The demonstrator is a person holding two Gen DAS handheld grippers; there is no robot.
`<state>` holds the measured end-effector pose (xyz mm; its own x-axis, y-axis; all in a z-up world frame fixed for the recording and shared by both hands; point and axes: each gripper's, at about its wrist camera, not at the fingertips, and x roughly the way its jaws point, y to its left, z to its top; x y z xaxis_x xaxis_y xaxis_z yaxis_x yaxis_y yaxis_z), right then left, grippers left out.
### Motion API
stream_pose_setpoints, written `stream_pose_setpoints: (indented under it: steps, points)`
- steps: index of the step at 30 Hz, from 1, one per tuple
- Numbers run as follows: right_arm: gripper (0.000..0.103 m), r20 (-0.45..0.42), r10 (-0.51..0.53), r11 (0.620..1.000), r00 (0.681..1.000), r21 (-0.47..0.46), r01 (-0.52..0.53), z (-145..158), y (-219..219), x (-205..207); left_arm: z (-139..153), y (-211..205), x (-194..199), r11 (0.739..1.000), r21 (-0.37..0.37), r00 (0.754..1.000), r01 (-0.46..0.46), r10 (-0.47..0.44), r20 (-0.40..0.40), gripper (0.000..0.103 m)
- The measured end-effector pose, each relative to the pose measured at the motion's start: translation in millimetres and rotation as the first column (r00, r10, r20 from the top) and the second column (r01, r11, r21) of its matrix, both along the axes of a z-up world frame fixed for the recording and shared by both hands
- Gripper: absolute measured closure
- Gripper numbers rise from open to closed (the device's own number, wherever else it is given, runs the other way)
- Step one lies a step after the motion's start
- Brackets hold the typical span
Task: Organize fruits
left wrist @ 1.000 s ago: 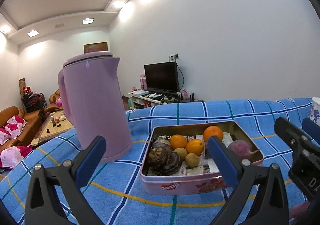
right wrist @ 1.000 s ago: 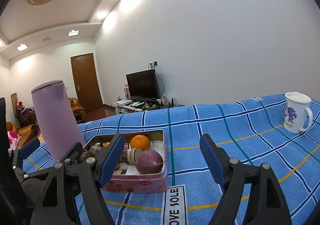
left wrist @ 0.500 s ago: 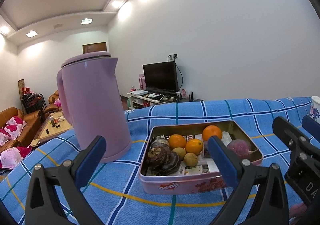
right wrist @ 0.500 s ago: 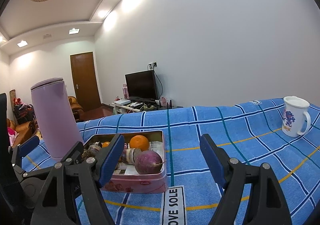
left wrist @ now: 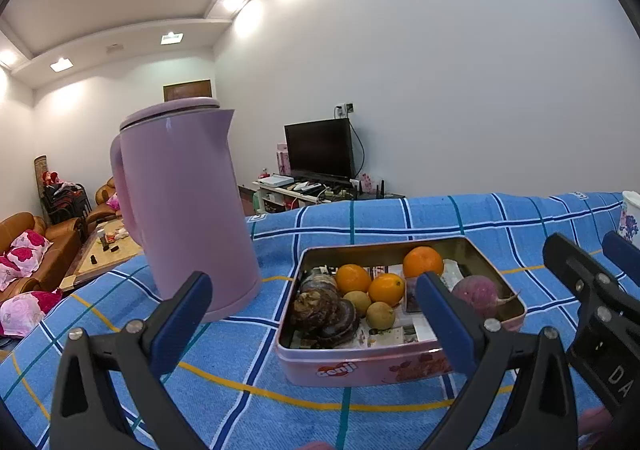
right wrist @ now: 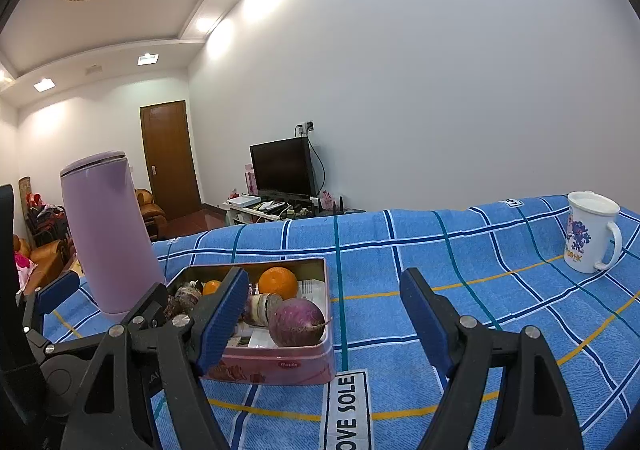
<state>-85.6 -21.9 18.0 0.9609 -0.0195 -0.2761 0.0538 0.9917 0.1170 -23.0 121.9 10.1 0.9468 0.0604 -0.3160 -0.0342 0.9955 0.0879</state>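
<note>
- A tall lilac kettle [left wrist: 184, 209] stands upright on the blue checked cloth [left wrist: 400, 221], at the left, just beside the tin; no writing shows on it.
- The left gripper [left wrist: 312, 314] hovers low over the cloth with its blue-padded fingers [left wrist: 182, 314] spread wide and nothing between them.
- The pink tin [left wrist: 400, 366], lid off, sits on the cloth ahead of both grippers. Its near wall carries a red and white logo [left wrist: 337, 368], its letters too blurred to read from the left wrist view.
- From the right wrist view the tin's side wall shows a small red oval label [right wrist: 289, 363] that seems to read "Maude".
- Inside the tin lie the fruits: dark brown roots [left wrist: 324, 310] at the left, three oranges [left wrist: 386, 288] in the middle and back, two small yellow-green fruits [left wrist: 380, 314] in front of them, and a purple radish [left wrist: 476, 292] at the right end. Printed paper [left wrist: 404, 334] lines the bottom; its print is too small to read.
- The right gripper [right wrist: 324, 314] is likewise released, its fingers [right wrist: 222, 314] wide apart and clear of the tin.
- A white strip sewn on the cloth [right wrist: 347, 410] reads "OVE SOLE", cut off at the lower edge.
- A white mug [right wrist: 592, 236] stands far right, well apart from the tin, with a purple figure and orange letters ending "HK".
</note>
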Motion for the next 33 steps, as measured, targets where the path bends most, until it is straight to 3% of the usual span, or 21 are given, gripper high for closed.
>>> stream_pose_setpoints:
  steps: [33]
  points:
    - [0.023, -0.007, 0.001, 1.000, 1.000, -0.005, -0.001, -0.8, 1.1, 1.1, -0.1, -0.1, 0.8, 1.000, -0.006, 1.000, 0.001, -0.001, -0.009, 0.000]
